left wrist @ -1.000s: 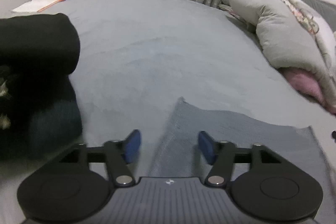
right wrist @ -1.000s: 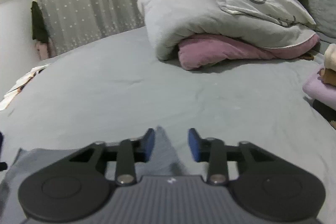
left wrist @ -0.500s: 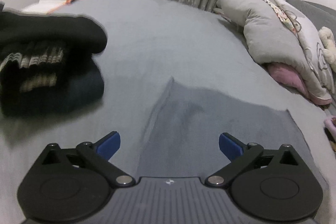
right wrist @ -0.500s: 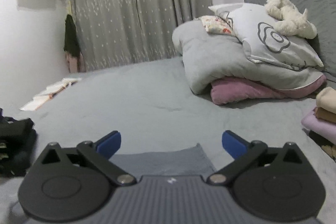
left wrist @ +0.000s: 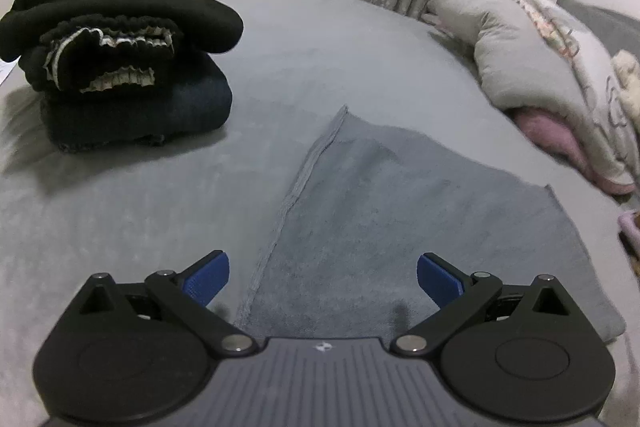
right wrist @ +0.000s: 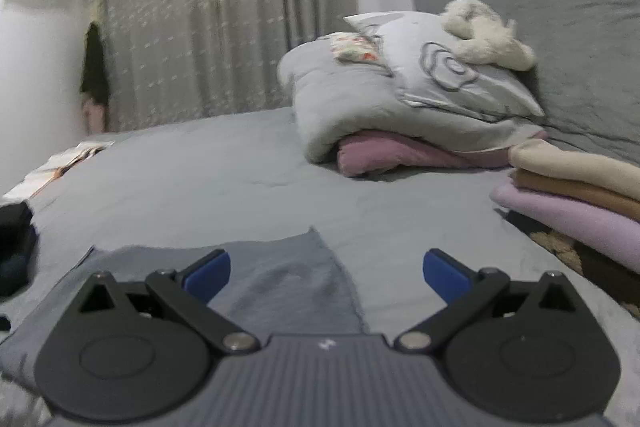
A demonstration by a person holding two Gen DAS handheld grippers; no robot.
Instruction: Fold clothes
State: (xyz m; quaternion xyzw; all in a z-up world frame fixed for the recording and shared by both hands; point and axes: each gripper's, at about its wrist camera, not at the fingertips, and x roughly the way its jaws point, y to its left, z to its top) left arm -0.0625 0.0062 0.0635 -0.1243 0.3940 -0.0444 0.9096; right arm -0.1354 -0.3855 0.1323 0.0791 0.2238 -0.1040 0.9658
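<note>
After both let go of the grey garment (left wrist: 400,211) a second ago, the left gripper (left wrist: 323,277) and right gripper (right wrist: 326,271) hang spread wide above it, one fold apparently laid flat ahead of their fingers.

Two matching handheld grippers: the left gripper (left wrist: 323,281) and the right gripper (right wrist: 326,277) each carry blue ribbed finger pads on black angled link arms, joined by silver pivot pins. Each has two round black housings either side of a grey ribbed centre panel bearing a small white mark.
</note>
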